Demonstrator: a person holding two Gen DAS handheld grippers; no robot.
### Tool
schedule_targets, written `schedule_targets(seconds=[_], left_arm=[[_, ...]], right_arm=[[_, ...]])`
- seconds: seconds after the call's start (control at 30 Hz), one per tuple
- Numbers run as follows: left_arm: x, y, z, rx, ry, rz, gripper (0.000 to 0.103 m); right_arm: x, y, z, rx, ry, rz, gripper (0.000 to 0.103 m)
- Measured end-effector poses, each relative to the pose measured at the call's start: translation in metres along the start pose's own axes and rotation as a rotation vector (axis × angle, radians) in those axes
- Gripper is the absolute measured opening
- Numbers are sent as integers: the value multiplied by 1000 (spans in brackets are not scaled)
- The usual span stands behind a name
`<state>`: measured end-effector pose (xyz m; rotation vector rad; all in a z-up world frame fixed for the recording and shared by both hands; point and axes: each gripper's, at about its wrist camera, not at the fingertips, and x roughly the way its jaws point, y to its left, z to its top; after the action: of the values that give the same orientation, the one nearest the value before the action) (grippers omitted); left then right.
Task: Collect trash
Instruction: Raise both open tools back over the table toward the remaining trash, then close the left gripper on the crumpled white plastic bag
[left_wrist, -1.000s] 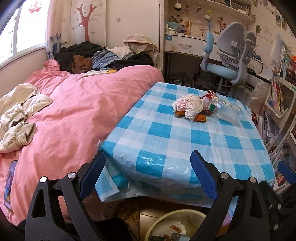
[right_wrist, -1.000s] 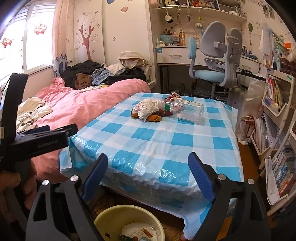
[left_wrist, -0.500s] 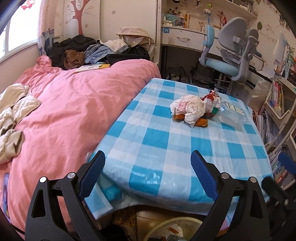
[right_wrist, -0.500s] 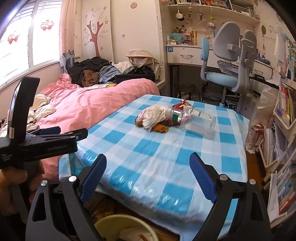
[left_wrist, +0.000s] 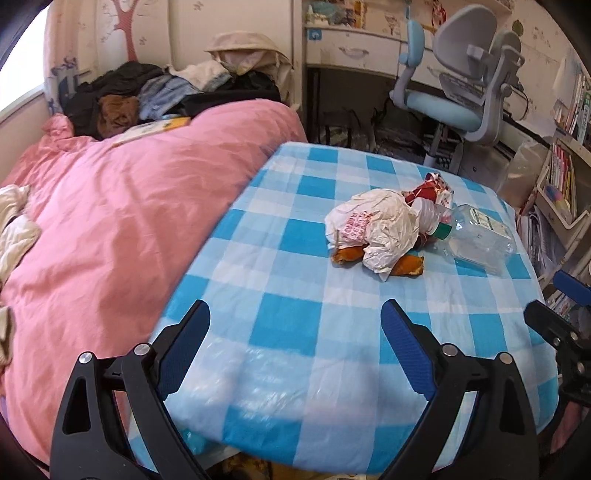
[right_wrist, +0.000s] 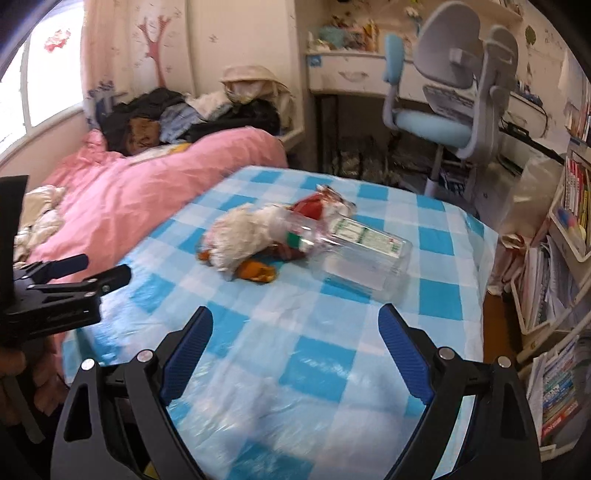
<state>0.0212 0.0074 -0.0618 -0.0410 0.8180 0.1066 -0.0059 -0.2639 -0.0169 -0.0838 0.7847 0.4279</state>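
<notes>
A pile of trash lies on the blue-checked table (left_wrist: 295, 325): a crumpled white plastic bag (left_wrist: 373, 225), orange peel (left_wrist: 406, 266), a red wrapper (left_wrist: 430, 190) and a clear plastic bottle (left_wrist: 476, 236) on its side. My left gripper (left_wrist: 295, 314) is open and empty over the table's near part. My right gripper (right_wrist: 295, 321) is open and empty, a little short of the bottle (right_wrist: 362, 251), white bag (right_wrist: 240, 232) and peel (right_wrist: 255, 271). The left gripper also shows at the left edge of the right wrist view (right_wrist: 70, 273).
A bed with a pink duvet (left_wrist: 110, 221) borders the table's left side, with clothes (left_wrist: 147, 92) piled at its head. A blue-grey desk chair (left_wrist: 461, 96) stands behind the table. Bookshelves (right_wrist: 569, 229) stand to the right.
Both grippers have moved forward over the table toward the trash pile. The yellow bin under the table's front edge has dropped out of both views.
</notes>
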Motion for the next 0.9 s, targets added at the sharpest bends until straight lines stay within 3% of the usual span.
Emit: schedule_targets(seconds=[0.6, 0.9], left_arm=[[82, -62, 56, 188, 29, -34, 90], [111, -66, 74, 215, 61, -87, 90]], right_arm=[[49, -12, 32, -126, 53, -74, 88], [93, -48, 50, -156, 93, -62, 91]])
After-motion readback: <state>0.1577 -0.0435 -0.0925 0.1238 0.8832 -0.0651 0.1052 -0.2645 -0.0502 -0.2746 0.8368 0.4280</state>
